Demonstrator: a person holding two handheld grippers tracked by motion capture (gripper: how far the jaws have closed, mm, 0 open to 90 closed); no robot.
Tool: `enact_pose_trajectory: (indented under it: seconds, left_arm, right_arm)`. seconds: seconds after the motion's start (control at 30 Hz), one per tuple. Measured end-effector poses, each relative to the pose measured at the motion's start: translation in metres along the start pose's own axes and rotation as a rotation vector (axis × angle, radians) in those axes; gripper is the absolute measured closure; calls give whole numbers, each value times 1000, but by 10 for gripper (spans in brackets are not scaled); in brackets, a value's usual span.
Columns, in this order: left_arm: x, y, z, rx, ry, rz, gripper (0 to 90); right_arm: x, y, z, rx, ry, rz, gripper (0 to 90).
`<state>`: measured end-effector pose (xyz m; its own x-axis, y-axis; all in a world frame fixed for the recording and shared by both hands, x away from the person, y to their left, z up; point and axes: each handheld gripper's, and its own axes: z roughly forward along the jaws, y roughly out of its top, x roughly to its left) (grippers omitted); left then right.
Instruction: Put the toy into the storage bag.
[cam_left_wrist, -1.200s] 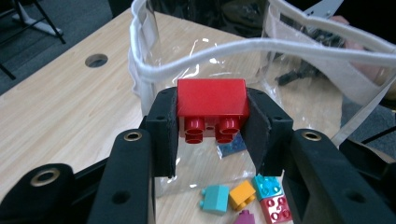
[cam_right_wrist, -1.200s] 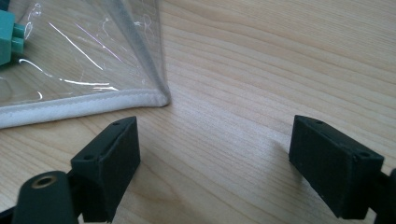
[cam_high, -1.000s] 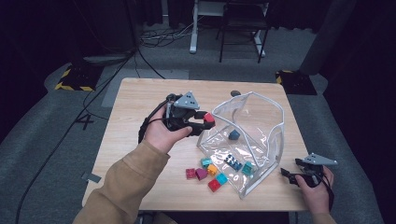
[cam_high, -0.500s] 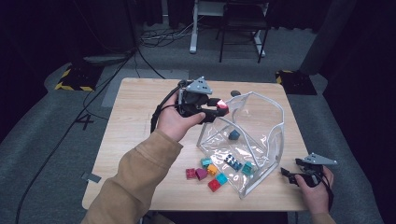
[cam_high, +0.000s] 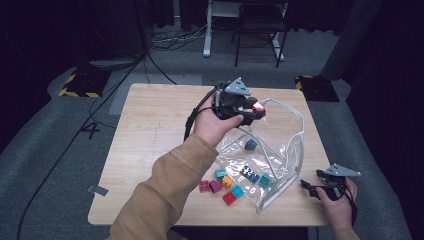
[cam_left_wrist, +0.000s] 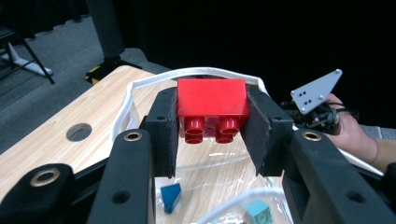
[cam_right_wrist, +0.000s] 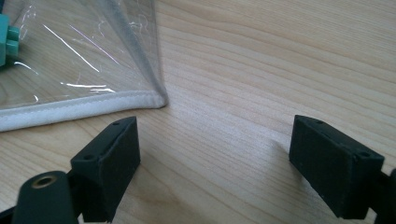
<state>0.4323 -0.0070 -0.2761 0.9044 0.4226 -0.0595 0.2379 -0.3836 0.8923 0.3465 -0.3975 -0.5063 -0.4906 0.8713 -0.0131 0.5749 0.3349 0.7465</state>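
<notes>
Hidden and cut-off parts around the bag and bricks

In the left gripper view we see the red brick (cam_left_wrist: 212, 105) only in part, its two sides covered by the pads (cam_left_wrist: 164, 130) of the left gripper (cam_left_wrist: 212, 135); the teal brick (cam_left_wrist: 258, 212) in the clear bag (cam_left_wrist: 140, 88) is cut by the bottom edge, and the right hand (cam_left_wrist: 348, 135) runs off the right edge. In the right gripper view another teal brick (cam_right_wrist: 7, 39) is cropped at the left edge, and we cannot tell its shape. In the high view the right gripper (cam_high: 312, 189) is too small for us to read its jaws, and the loose bricks (cam_high: 220, 182) near the bag's mouth blur together.
</notes>
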Motion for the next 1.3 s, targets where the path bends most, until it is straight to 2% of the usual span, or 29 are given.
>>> enact_pose_trajectory:
  seconds: [0.03,0.07,0.2,0.27,0.4,0.47,0.7,1.13,1.3]
  left_arm:
    - [0,0,0,0,0,0,588]
    - [-1,2,7,1,-2,1,588]
    - [-2,4,19,-4,-3,0,588]
    - [-3,5,31,0,-8,-5,588]
    - [-4,4,43,7,-12,-7,588]
    - [-5,2,55,16,-19,-4,588]
    - [-5,-6,77,24,-28,-24,588]
    - [-7,-14,97,78,-5,-14,588]
    - [-9,-16,100,98,-18,-26,583]
  right_arm:
    - [0,0,0,0,0,0,164]
    - [0,0,0,0,0,0,164]
    - [0,0,0,0,1,0,165]
    - [0,0,0,0,1,0,165]
    - [0,0,0,0,2,0,165]
    - [0,0,0,0,3,-1,165]
    - [0,0,0,1,6,-1,165]
    - [-1,0,0,1,8,-2,165]
    - [-1,0,0,1,8,-2,165]
